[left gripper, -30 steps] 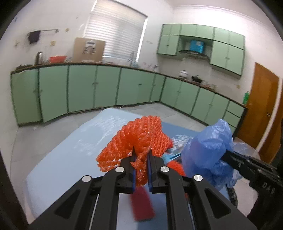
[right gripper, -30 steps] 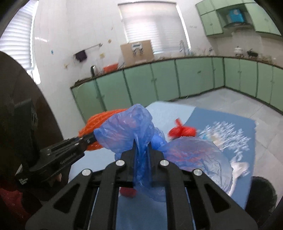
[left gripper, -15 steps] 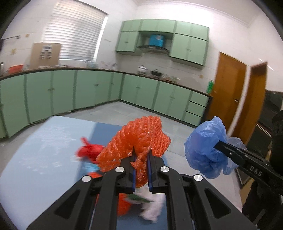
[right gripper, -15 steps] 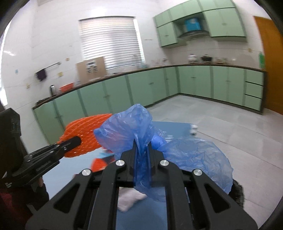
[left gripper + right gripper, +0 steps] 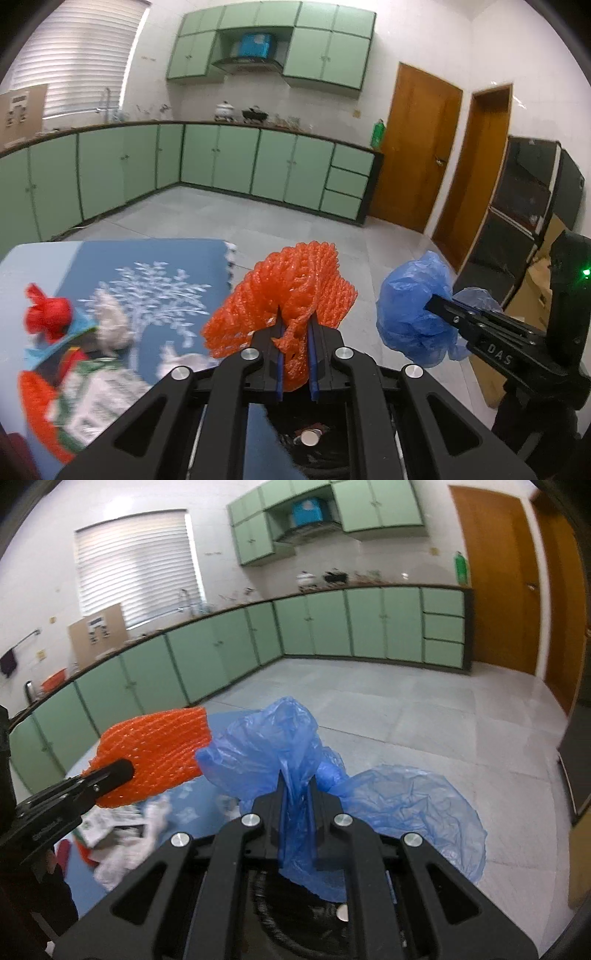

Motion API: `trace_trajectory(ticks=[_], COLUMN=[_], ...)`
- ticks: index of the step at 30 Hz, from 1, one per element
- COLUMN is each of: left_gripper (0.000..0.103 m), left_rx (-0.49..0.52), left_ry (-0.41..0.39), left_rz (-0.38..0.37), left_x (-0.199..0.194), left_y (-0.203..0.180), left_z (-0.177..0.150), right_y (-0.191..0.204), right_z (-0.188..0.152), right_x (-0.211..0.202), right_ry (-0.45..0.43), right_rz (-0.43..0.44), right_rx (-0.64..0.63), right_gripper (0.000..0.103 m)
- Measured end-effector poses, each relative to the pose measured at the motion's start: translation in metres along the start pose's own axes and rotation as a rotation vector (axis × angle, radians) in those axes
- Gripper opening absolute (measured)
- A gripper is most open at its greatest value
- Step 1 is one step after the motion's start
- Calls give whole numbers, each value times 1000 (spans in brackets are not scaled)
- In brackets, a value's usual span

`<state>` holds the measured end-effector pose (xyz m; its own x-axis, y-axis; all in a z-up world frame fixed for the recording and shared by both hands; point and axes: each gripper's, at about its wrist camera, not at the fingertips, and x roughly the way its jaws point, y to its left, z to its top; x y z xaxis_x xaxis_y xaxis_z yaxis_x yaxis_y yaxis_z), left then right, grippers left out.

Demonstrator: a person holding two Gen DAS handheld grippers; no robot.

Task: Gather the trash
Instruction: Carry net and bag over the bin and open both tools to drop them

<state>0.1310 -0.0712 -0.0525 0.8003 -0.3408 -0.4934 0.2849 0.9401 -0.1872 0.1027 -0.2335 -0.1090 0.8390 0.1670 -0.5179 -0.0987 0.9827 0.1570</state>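
My left gripper (image 5: 295, 325) is shut on an orange foam net (image 5: 291, 288), held up past the table's right end; the net also shows in the right wrist view (image 5: 155, 753). My right gripper (image 5: 297, 786) is shut on a crumpled blue plastic bag (image 5: 280, 738), seen to the right of the net in the left wrist view (image 5: 413, 314). Both hang above a black bin (image 5: 306, 919) just below the grippers. On the blue mat (image 5: 162, 280) lie a red wad (image 5: 48, 314), white crumpled paper (image 5: 110, 321) and a printed wrapper (image 5: 96, 398).
The table (image 5: 22, 266) with the mat is to my left. Green cabinets (image 5: 229, 162) run along the walls across a grey tiled floor. Two wooden doors (image 5: 417, 147) and a black shelf unit (image 5: 532, 206) with cardboard boxes stand to the right.
Both grippers have swung right, off the table and over the black bin, each still holding its item. The trash on the mat has slid to the left of view.
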Motion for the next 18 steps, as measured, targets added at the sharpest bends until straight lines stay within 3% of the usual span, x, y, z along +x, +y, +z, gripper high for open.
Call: trace_trajectory(ticks=[8, 18], left_gripper=[10, 10], left_rx=[22, 40], left_ry=[88, 187], left_rz=[-43, -44], left_x=[56, 108], left_y=[-27, -33], left_z=[-17, -27], right_y=[-42, -53], right_z=[-17, -26], right_x=[35, 65], right_ry=[58, 110], right_rz=[-49, -59], right_rx=[55, 84], right_gripper=[8, 11])
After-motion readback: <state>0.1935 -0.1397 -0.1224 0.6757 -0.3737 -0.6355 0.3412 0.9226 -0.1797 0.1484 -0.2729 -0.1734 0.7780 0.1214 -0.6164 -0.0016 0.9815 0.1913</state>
